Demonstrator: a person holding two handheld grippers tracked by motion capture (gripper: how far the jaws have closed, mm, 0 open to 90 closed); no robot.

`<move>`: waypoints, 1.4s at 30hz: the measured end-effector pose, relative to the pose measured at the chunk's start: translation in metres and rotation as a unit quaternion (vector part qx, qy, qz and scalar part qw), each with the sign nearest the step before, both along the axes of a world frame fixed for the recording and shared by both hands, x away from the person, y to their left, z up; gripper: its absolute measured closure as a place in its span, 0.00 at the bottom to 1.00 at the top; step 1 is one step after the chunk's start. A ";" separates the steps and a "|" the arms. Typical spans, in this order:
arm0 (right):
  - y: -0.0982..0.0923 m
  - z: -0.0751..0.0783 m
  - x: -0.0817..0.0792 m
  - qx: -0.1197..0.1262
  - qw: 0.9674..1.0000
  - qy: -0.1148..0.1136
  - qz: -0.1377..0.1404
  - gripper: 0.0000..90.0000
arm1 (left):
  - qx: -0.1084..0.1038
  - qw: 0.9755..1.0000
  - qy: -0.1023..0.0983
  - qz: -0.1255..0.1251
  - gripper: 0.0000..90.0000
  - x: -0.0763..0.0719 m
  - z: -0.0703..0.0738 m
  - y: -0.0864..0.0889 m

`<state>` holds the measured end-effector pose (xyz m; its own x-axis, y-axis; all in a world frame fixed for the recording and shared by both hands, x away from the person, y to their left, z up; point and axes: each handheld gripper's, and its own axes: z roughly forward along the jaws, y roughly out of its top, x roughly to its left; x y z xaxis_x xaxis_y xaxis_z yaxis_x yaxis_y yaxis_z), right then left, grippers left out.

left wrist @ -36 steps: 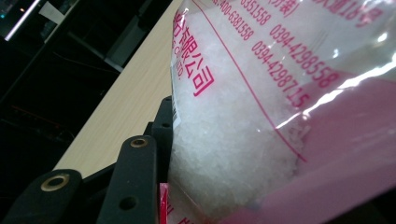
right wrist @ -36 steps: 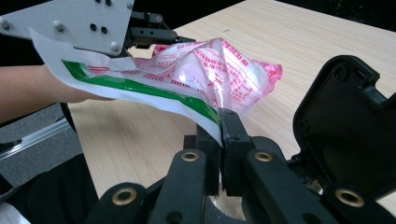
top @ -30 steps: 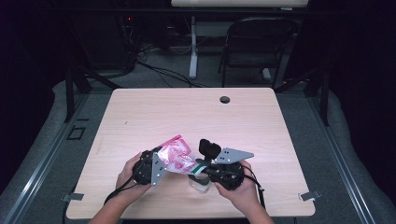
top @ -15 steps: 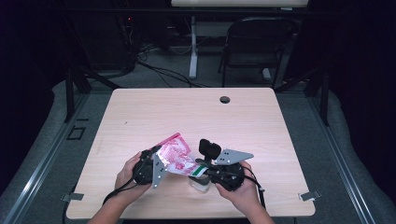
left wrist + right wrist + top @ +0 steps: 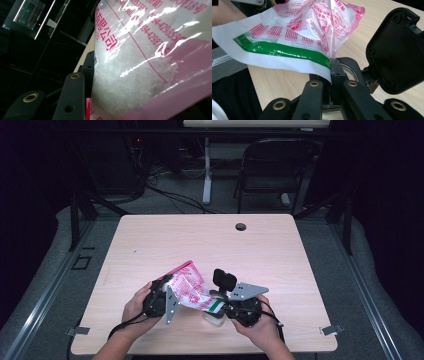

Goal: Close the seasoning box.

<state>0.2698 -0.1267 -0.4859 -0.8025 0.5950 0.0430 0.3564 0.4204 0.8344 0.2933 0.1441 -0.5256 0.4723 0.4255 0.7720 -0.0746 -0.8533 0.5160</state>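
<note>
A pink-and-white plastic bag (image 5: 187, 290) of white granules hangs just above the table's front, stretched between both grippers. My left gripper (image 5: 172, 292) is shut on the full part of the bag (image 5: 140, 62); one black finger (image 5: 72, 100) presses its side and the other is hidden behind it. My right gripper (image 5: 332, 72) is shut on the bag's flat green-striped edge (image 5: 287, 50). Below that edge stands a clear jar (image 5: 214, 318) with its black flip lid (image 5: 225, 280) swung up. The jar rim (image 5: 350, 72) and the lid (image 5: 394, 52) sit right beside my right gripper (image 5: 219, 306).
The wooden table (image 5: 210, 245) has a round cable hole (image 5: 240, 226) near its far edge. A folding chair (image 5: 280, 165) and cables stand on the floor beyond it. The person's hands rest at the table's front edge.
</note>
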 end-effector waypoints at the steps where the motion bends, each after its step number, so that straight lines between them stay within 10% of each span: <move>1: 0.000 0.000 0.000 0.000 1.000 0.001 0.002 0.99 | 0.000 1.000 -0.001 0.000 0.70 0.000 0.000 0.000; 42: -0.004 -0.007 0.001 -0.011 1.000 -0.010 0.010 0.98 | 0.032 0.998 -0.059 0.004 0.71 -0.008 0.001 -0.005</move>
<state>0.2709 -0.1303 -0.4933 -0.8153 0.5789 0.0152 0.3316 0.4452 0.8318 0.2849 0.1393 -0.5249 0.3734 0.3768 0.8477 -0.1250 -0.8850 0.4484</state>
